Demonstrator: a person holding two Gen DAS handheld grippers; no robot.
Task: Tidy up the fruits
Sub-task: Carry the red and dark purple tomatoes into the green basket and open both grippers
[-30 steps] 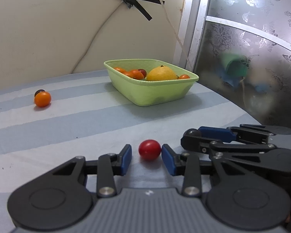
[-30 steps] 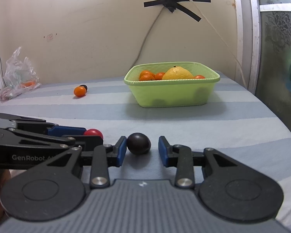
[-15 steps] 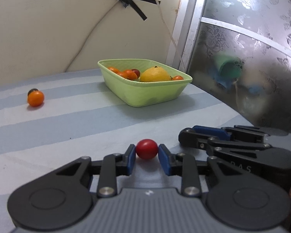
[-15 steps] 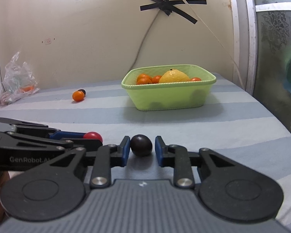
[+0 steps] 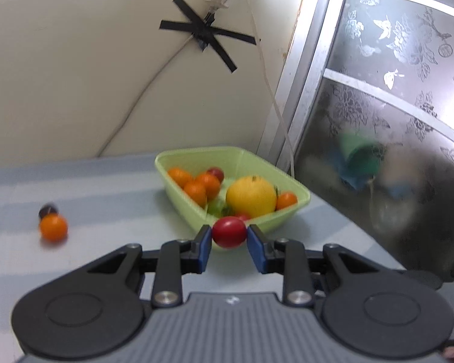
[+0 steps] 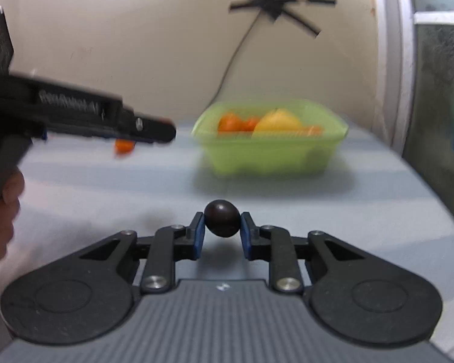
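Left tongs [image 5: 229,236] clamp red tomato [image 5: 228,231]; right tongs [image 6: 222,227] clamp dark fruit [image 6: 222,222]; side lettering blurred.

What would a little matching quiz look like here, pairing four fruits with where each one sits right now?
Things:
1. small red round tomato
2. small dark, almost black round fruit
3. large yellow round citrus fruit
4. small orange round fruit

Places:
A. inside the light green plastic basin
B. loose on the blue striped tablecloth
C. between the jaws of the left gripper
D. between the jaws of the right gripper

Pairs: 1-C, 2-D, 3-A, 4-B
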